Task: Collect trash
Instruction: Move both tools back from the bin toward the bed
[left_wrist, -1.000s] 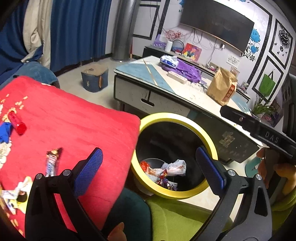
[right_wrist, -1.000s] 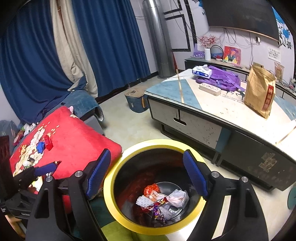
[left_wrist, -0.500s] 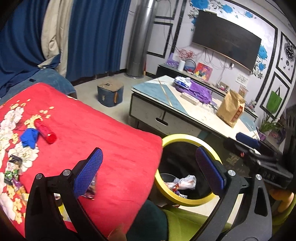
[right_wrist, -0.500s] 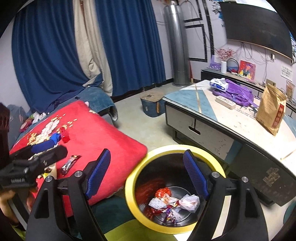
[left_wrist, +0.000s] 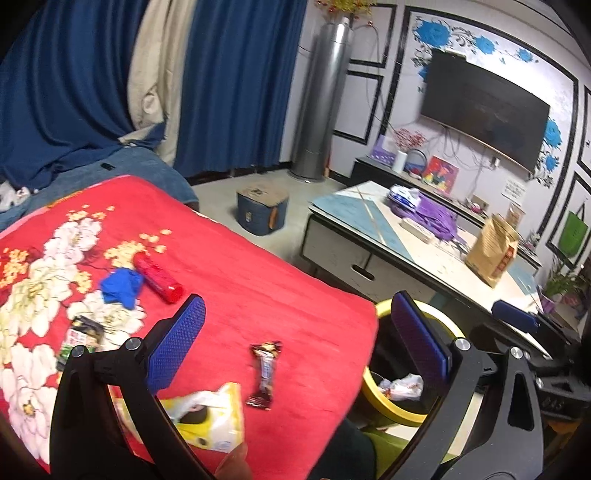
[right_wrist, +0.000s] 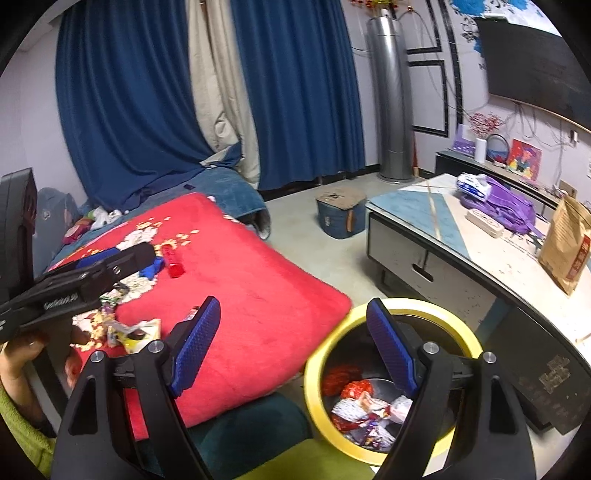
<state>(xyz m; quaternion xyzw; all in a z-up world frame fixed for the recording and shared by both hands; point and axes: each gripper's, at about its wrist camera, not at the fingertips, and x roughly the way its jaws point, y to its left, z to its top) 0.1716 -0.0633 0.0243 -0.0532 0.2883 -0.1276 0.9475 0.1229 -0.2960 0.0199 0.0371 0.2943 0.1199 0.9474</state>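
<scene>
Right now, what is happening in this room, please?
A person is collecting trash with a hand-held gripper in each hand. Both the left hand-held gripper and the right hand-held gripper are open and hold nothing. The yellow-rimmed bin beside the red blanket already contains several wrappers. On the blanket there are still a dark candy wrapper, a yellow packet, a red tube, a blue scrap and a green and black packet.

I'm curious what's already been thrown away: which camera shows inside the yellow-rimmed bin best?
The right wrist view: the bin lies open below, wrappers piled inside. The left wrist view catches only part of its rim.
</scene>
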